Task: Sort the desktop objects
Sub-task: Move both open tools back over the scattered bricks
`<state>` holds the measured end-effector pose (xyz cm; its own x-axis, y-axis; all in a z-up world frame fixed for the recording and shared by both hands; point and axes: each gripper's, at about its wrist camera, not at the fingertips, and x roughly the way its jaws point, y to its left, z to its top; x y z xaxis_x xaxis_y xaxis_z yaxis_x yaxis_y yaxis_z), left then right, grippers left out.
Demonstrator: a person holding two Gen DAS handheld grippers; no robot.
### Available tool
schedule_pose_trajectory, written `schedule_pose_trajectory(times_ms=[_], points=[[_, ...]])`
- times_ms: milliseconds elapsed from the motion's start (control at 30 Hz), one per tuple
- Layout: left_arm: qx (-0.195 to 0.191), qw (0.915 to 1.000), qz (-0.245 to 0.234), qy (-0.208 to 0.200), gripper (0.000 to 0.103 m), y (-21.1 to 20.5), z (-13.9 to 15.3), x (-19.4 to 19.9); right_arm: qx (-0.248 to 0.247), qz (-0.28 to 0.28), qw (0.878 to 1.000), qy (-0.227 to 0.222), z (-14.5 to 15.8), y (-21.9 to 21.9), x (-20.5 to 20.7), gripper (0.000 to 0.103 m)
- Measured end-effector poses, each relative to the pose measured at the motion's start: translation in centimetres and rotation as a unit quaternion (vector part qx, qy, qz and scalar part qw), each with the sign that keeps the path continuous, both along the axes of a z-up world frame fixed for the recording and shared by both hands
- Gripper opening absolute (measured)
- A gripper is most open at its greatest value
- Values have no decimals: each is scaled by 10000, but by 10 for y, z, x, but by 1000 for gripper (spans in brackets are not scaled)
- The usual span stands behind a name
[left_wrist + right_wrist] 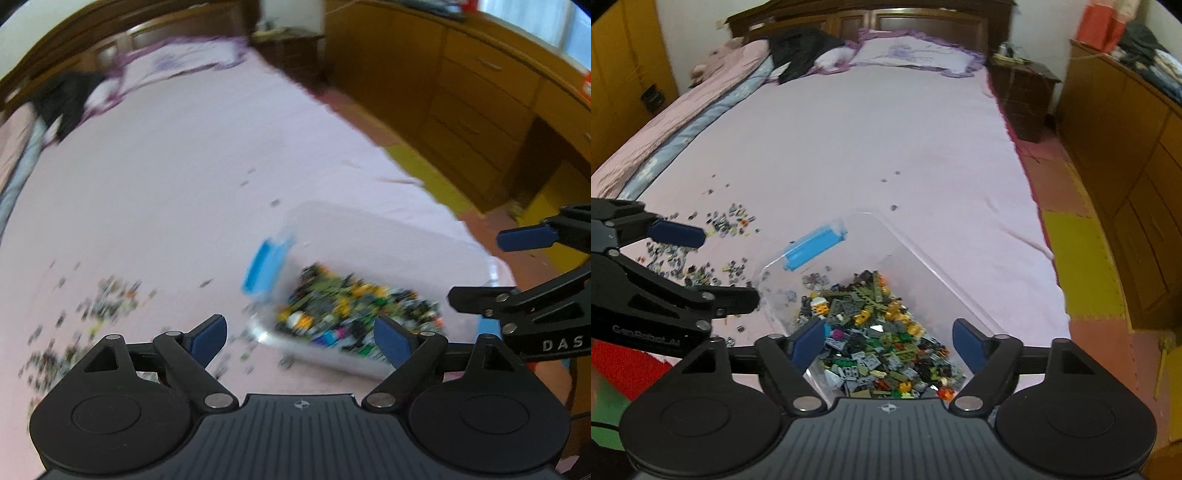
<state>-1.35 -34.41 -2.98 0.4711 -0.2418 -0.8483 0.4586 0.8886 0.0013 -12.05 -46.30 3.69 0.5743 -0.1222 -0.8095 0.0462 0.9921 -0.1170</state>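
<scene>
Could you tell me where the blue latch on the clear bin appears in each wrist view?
Left wrist: blue latch sits just left of centre, blurred.
Right wrist: blue latch sits left of centre, at the clear bin rim.
Shared landmark: the brick pile inside.

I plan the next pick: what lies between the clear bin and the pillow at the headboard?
In the right wrist view, bare pink sheet with a few stray pieces separates the clear bin from the pillow.

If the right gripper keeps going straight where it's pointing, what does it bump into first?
Most likely the pile of toy bricks inside the clear plastic bin. The right gripper is open and aimed into it, though depth is hard to judge.
</scene>
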Motion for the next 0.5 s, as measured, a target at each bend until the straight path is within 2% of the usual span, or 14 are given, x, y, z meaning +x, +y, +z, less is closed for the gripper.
schedule_pose_trajectory(times_ms=[200,433,500], points=[[126,9960,872,124,93,64,-3,-13,-50,633,9976,268,-16,42,26,82],[-3,9819,1849,416,93,156,-19,-16,-167,1331,9891,599,-27,114,55,83],[-14,9778,2035,491,93,180,-26,-14,-104,1430,9874,665,-28,137,64,77]])
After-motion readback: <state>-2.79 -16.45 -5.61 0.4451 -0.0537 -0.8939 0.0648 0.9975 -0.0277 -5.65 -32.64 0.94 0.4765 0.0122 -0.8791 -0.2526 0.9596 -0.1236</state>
